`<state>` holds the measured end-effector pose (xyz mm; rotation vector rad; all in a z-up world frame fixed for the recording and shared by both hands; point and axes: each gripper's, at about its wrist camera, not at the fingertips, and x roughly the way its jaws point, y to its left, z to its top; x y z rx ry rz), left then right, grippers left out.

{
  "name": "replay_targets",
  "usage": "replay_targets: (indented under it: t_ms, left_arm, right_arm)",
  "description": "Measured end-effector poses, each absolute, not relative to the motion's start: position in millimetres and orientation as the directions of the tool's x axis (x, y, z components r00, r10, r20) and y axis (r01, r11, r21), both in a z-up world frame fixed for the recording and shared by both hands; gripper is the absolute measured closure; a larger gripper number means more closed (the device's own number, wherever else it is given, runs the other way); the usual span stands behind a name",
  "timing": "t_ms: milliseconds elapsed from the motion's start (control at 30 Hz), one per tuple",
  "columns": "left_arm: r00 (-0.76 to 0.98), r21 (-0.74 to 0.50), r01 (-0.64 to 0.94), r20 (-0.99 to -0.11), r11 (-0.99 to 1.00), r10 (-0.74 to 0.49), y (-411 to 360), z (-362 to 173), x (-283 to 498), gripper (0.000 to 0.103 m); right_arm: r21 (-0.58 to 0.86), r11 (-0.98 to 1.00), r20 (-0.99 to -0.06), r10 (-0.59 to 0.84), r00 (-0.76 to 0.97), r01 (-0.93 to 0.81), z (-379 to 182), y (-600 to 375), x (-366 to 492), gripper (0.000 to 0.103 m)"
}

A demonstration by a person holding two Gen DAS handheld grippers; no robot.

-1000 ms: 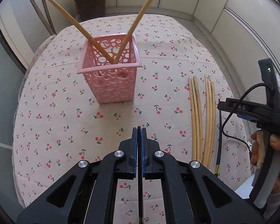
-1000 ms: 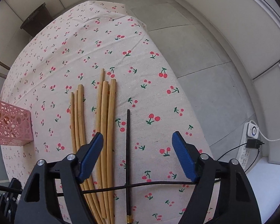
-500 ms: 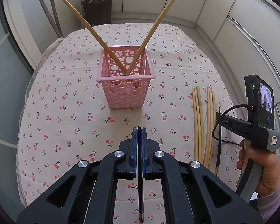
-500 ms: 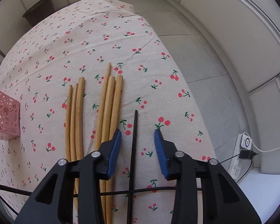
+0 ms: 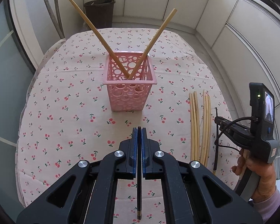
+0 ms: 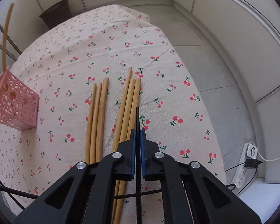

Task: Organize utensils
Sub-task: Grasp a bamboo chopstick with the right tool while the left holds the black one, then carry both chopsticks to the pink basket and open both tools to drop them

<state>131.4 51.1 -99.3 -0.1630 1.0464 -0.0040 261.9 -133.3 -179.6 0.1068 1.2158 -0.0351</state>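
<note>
On the cherry-print tablecloth (image 5: 65,97) the pink basket (image 5: 129,93) stands with two wooden chopsticks inside; six more lie beside it. Both my claws are clamped on black chopsticks: left gripper (image 5: 138,130) on one, right gripper (image 6: 137,132) on another (image 6: 137,117). Next I judge: lift, carry, drop into the basket.

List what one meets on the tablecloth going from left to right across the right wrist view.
Pink basket → group of three wooden chopsticks → second group of three wooden chopsticks → black chopstick, gripped between the right gripper's fingers.
</note>
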Motion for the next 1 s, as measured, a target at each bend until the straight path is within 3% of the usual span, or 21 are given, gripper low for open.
replay_targets:
  t_ms: [267,600,1000]
  left_arm:
    - [0.587,-0.204,-0.032,-0.796,0.978,-0.146,62.9,-69.9,99.8,0.1]
    - [0.711,-0.271,-0.044,-0.684,0.962,-0.161,82.3,-29.0,53.7,0.1]
    - [0.834,-0.394,-0.048,-0.522,0.918,-0.18,108.3,64.0,100.5,0.1]
  right_arm:
    - [0.178,0.984,-0.826,0.146,0.545,0.007,-92.8,-149.2,223.4,0.098]
    - [0.29,0.952,-0.619,0.266,0.739,-0.099,7.2,-160.8,187.6,0.098]
    - [0.462,0.871,-0.486,0.405,0.774,-0.166,78.9,-155.5,229.4,0.098]
